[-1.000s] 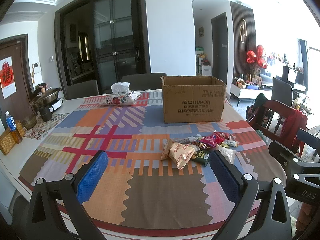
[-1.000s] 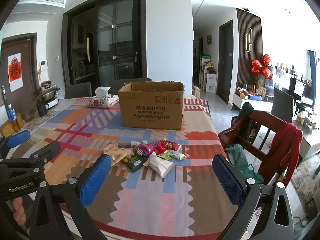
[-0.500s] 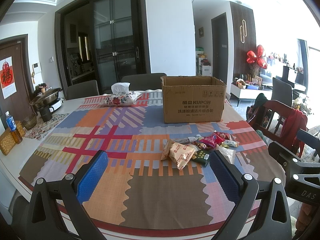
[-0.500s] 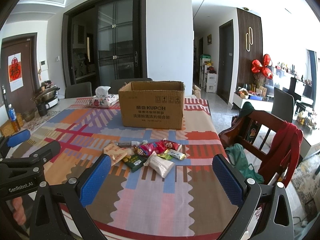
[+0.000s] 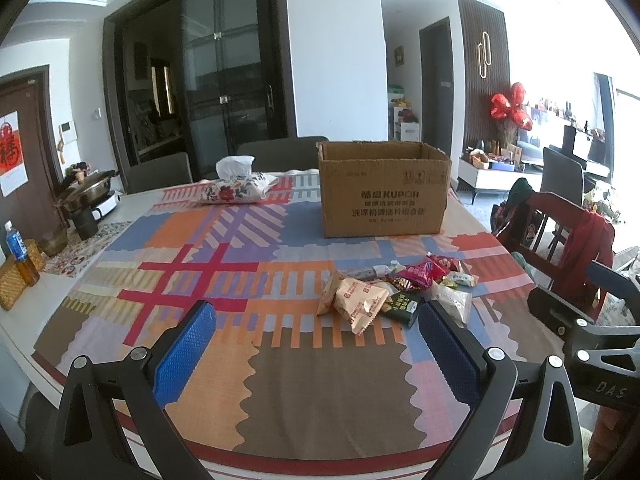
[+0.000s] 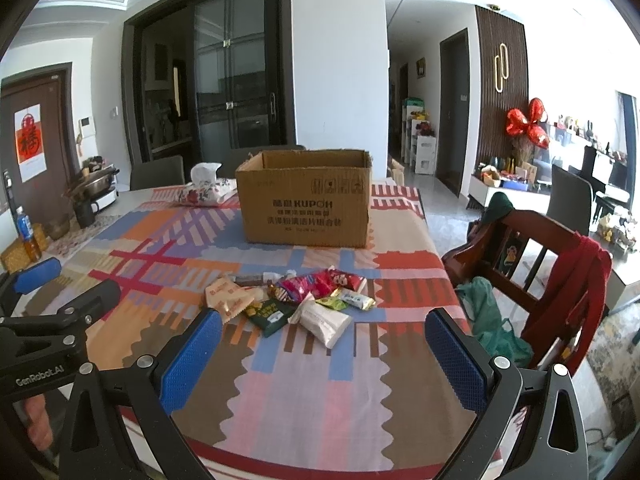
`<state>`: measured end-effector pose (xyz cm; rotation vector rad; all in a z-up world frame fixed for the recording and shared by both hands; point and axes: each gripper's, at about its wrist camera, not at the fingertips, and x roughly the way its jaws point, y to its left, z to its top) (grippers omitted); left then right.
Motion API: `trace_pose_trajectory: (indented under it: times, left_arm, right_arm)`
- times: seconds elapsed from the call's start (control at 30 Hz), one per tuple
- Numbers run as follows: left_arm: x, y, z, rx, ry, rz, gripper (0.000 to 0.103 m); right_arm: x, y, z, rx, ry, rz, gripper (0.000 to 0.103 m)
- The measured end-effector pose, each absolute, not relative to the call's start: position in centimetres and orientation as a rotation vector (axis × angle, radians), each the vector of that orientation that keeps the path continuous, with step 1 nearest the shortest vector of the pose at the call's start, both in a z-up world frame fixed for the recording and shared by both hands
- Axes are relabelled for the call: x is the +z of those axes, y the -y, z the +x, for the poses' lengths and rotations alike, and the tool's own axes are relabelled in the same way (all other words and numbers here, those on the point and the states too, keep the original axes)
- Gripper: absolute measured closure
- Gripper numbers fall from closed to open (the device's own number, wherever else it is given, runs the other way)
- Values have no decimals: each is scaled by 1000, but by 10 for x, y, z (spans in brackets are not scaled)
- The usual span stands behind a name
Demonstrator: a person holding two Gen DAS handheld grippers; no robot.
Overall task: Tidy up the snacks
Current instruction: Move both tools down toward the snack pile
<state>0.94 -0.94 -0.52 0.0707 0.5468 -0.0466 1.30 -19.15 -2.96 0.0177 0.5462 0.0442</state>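
Nothing has moved since the earlier frames: left gripper (image 5: 316, 338) and right gripper (image 6: 324, 344) hover spread wide, holding nothing. Crinkly snack packets (image 6: 288, 300) lie heaped on the patterned tablecloth (image 6: 320, 380), near the open cardboard box (image 6: 306, 210).

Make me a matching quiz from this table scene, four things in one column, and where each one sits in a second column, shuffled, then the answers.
Things:
1. cardboard box
2. tissue pack
3. snack pile
4. blue-capped bottle

Places:
A. far left edge of the table, by a woven basket
B. on the cloth, nearer than the box
C. far side of the cloth, open top up
D. left of the box, at the far end

Pairs: 1-C, 2-D, 3-B, 4-A
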Motion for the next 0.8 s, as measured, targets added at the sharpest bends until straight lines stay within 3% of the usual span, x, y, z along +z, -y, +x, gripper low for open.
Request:
trace_pose_trajectory:
  times: [0.43, 0.8]
  left_arm:
    - [-25, 14, 60, -87, -617, 55, 6]
    - [-54, 29, 121, -71, -766, -30, 16]
  right_arm:
    - [-57, 195, 65, 82, -645, 32, 1]
    - [-97, 194, 123, 144, -801, 7, 11]
